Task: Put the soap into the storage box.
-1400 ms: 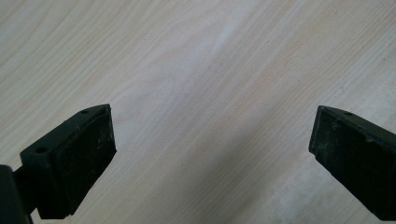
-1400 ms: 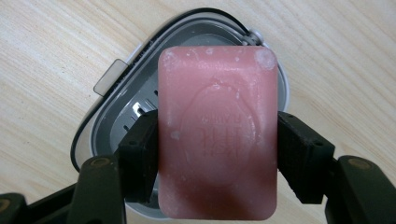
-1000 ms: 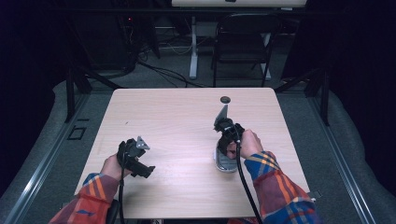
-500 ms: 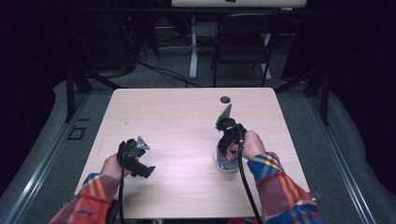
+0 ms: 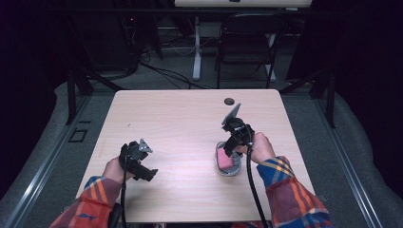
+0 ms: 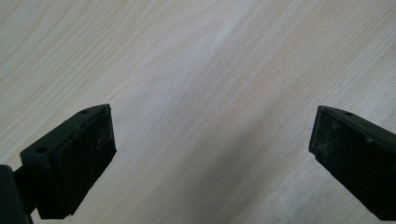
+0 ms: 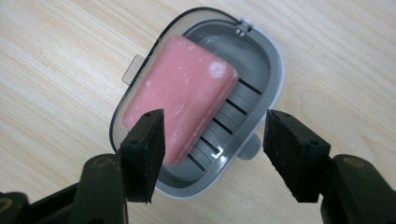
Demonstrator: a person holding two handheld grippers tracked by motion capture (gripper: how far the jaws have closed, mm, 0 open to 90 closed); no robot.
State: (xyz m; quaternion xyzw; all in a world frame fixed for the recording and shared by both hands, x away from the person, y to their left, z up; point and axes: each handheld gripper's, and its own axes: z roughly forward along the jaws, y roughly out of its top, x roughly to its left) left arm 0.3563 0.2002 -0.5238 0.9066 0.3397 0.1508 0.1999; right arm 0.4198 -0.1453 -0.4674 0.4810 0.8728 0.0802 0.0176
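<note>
A pink soap lies in a grey soap dish on the table. The right gripper hangs over the dish, jaws apart. Well left of the dish, the left gripper is wide open, holding nothing.

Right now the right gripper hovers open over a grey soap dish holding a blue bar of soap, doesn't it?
Nearly: the bar of soap is pink, not blue, as the right gripper view shows. The rest holds: the right gripper is open above the grey soap dish, with the bar lying inside it.
</note>
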